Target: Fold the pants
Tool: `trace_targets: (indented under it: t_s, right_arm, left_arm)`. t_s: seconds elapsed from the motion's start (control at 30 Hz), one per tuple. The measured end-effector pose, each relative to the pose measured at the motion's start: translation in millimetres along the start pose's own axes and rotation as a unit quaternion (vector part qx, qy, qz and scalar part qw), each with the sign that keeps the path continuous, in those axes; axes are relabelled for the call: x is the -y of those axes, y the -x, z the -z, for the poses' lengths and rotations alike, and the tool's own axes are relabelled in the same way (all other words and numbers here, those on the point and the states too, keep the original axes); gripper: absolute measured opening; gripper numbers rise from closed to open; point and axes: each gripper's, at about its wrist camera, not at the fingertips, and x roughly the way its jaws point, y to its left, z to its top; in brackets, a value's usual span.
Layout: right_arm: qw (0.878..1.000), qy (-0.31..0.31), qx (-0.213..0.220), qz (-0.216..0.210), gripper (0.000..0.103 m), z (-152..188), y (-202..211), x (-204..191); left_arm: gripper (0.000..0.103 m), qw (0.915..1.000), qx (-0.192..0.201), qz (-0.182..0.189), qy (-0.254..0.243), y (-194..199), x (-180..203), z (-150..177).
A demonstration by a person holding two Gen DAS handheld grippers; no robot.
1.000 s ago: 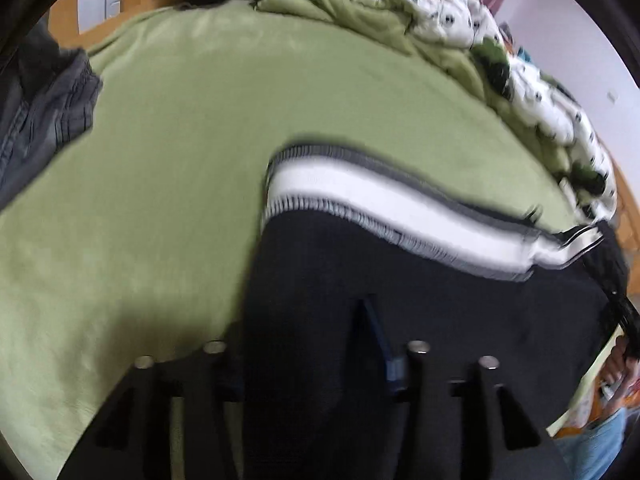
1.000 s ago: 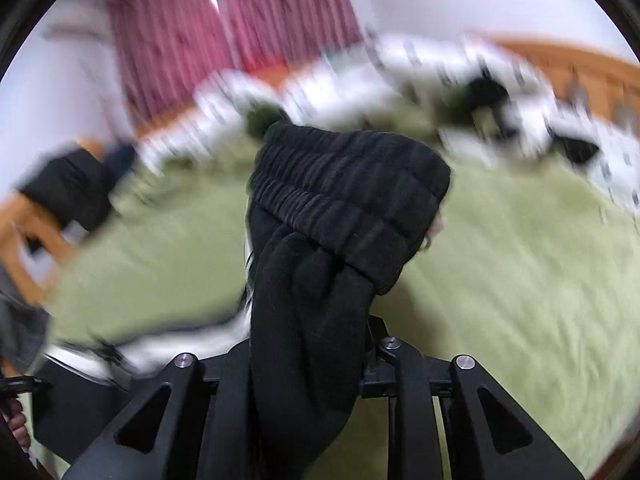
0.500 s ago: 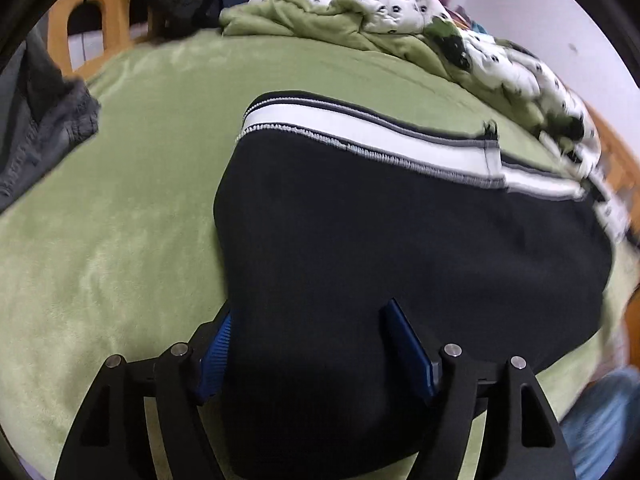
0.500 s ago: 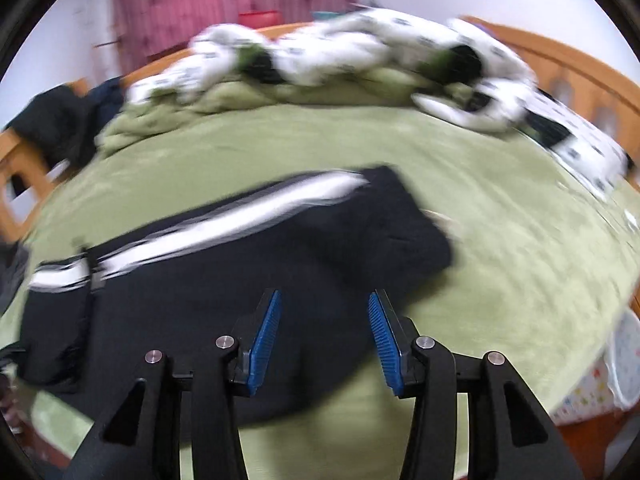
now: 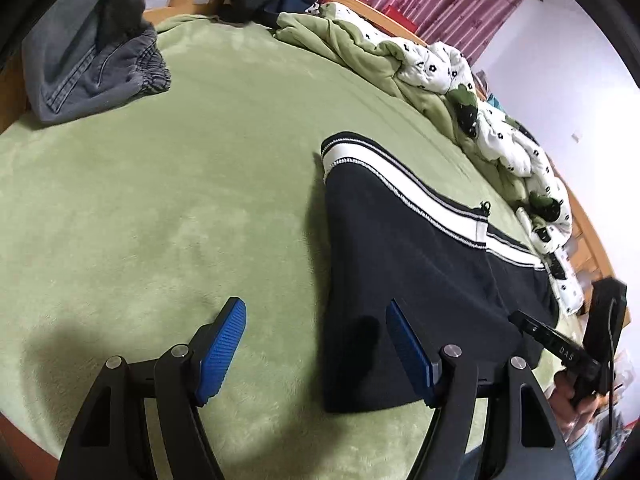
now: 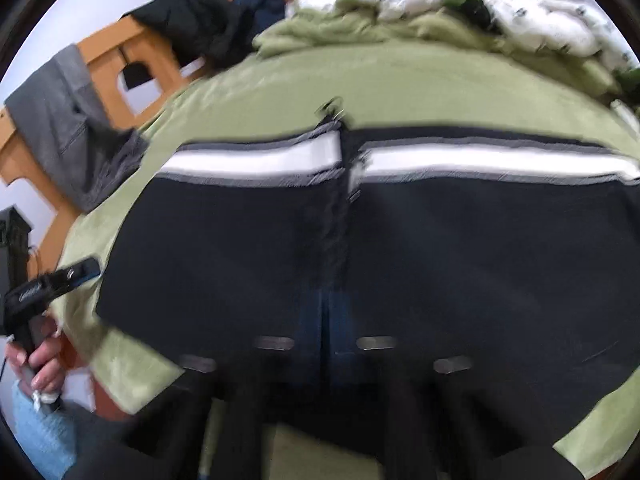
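Both wrist views low over pants (image 5: 420,264)

Soft, even room light fills both views, with no glare. The left wrist view is sharp: the blue-padded fingers (image 5: 224,350) throw a dim shadow on the green fleece bed cover (image 5: 160,200). The right wrist view is smeared with motion blur, so the black pants with a white stripe (image 6: 360,240) look streaked. Fisheye distortion bends both scenes, and dark vignetting rings the edges.
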Motion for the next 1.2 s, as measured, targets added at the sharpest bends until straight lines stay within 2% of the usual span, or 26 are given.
trace_targets:
  t_s: [0.07,0.1,0.2,0.27,0.3,0.37,0.4,0.5,0.57,0.67,0.8,0.97,1.0,1.03,1.1,1.17,1.2]
  right_arm:
    - [0.999,-0.009,0.038,-0.017,0.0,10,22,1]
    - [0.999,-0.013,0.04,-0.025,0.0,11,27,5]
    - [1.0,-0.013,0.0,-0.001,0.0,30,17,11]
    - [0.999,-0.007,-0.045,0.017,0.0,39,-2,15]
    - [0.999,-0.007,-0.051,0.013,0.0,42,-5,16]
    - [1.0,-0.008,-0.025,-0.003,0.003,39,6,18]
    - [1.0,-0.011,-0.01,-0.014,0.004,34,13,19]
    - [0.999,-0.011,0.027,-0.028,0.024,8,25,20]
    - [0.999,-0.002,0.037,-0.022,0.031,-9,22,20]
    - [0.998,0.002,0.05,-0.036,0.051,-43,6,20]
    - [0.999,-0.006,0.029,-0.039,0.056,-79,-32,29]
    - [0.998,-0.002,-0.058,-0.03,0.061,-105,-104,29]
    - [0.998,0.012,-0.05,-0.027,0.051,-109,-105,24]
    - [0.998,0.031,-0.047,-0.037,0.025,-112,-102,18]
    - [0.998,0.045,-0.022,-0.048,0.017,-118,-86,19]
    - [0.995,0.005,0.039,-0.096,0.017,-123,-55,36]
    - [0.994,-0.008,0.053,-0.091,0.018,-124,-49,43]
  left_arm:
    - [0.071,1.0,0.002,0.008,-0.001,2,-1,0]
    - [0.071,0.9999,0.001,0.013,-0.002,3,0,1]
    - [0.071,0.9994,-0.019,0.029,-0.008,-2,3,4]
    - [0.071,0.9993,-0.031,0.016,-0.015,-7,8,6]
    - [0.07,0.9992,-0.032,0.008,-0.02,-9,10,7]
    - [0.071,0.9992,-0.03,0.006,-0.024,-7,11,8]
    - [0.071,0.9993,-0.027,0.012,-0.024,-6,11,7]
    - [0.071,0.9993,-0.028,0.023,-0.012,-7,9,3]
    - [0.071,0.9991,-0.031,0.028,-0.003,-11,7,1]
    - [0.071,0.9992,-0.03,0.026,-0.003,-16,6,-1]
    - [0.071,0.9993,-0.032,0.019,-0.006,-25,6,-8]
    - [0.071,0.9991,-0.037,0.018,-0.004,-33,5,-14]
    - [0.071,0.9992,-0.036,0.018,-0.005,-33,6,-15]
    - [0.071,0.9992,-0.035,0.019,-0.007,-34,7,-16]
    - [0.071,0.9993,-0.034,0.016,-0.01,-33,8,-16]
    - [0.071,0.9992,-0.033,0.02,-0.009,-34,9,-16]
    - [0.071,0.999,-0.036,0.023,-0.01,-35,10,-15]
